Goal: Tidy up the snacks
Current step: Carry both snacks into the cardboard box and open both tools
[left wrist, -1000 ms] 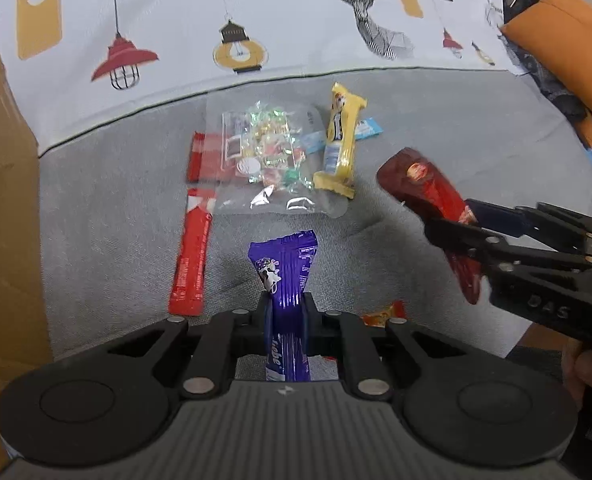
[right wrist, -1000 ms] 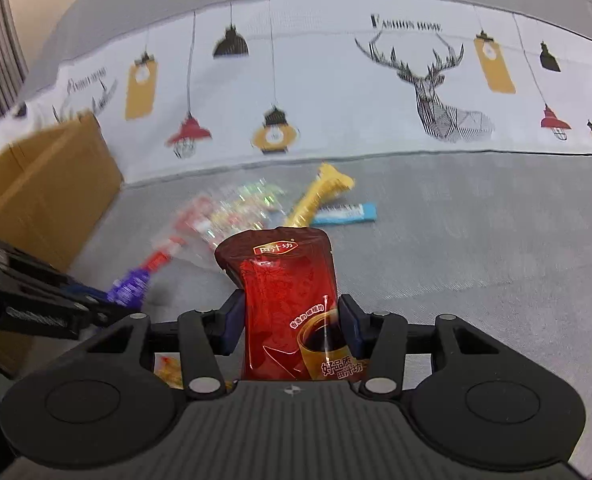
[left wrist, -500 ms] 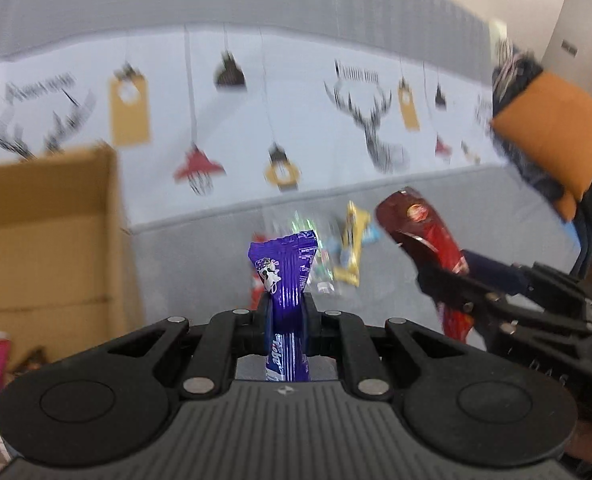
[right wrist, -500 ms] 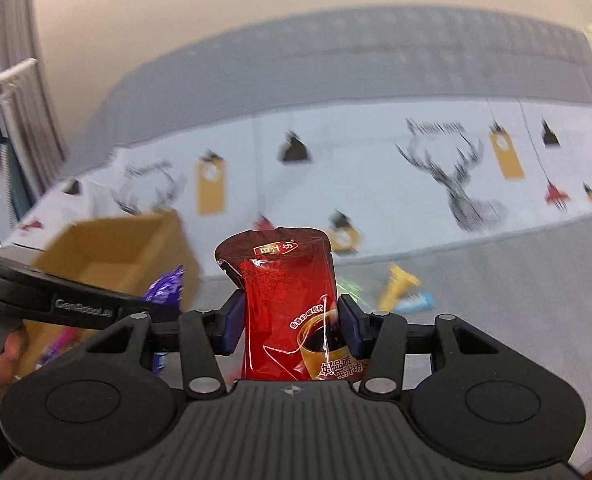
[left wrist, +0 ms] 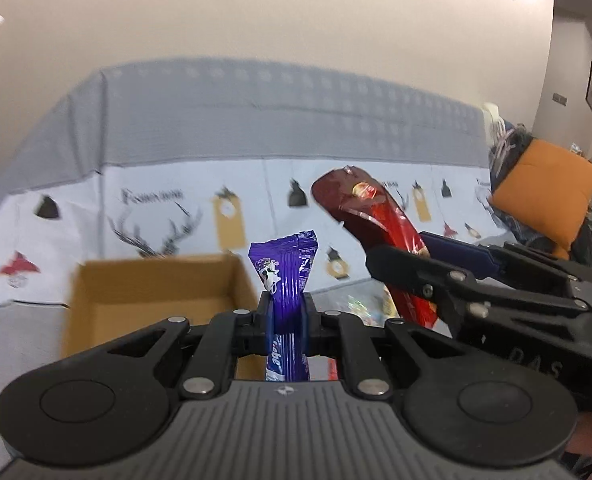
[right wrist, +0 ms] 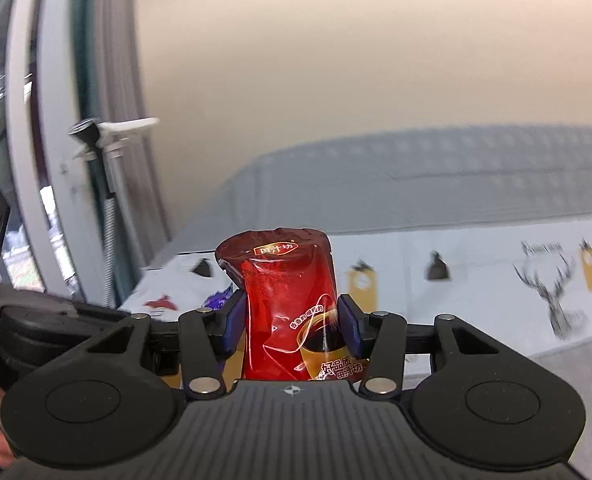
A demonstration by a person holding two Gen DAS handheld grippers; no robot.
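Both grippers have risen from the scattered snacks: left gripper pinches a purple bar, right gripper a red pouch; next, the cardboard box at lower left.

- The left wrist view sits just behind its own gripper, close up, looking forward and slightly down past a purple bar at the box and the sofa.
- The right wrist view sits just behind the right gripper, tilted more level, with the red pouch filling its middle and mostly wall above.
- Both views share the sofa back with its printed cloth; each also catches the other gripper at its side edge.
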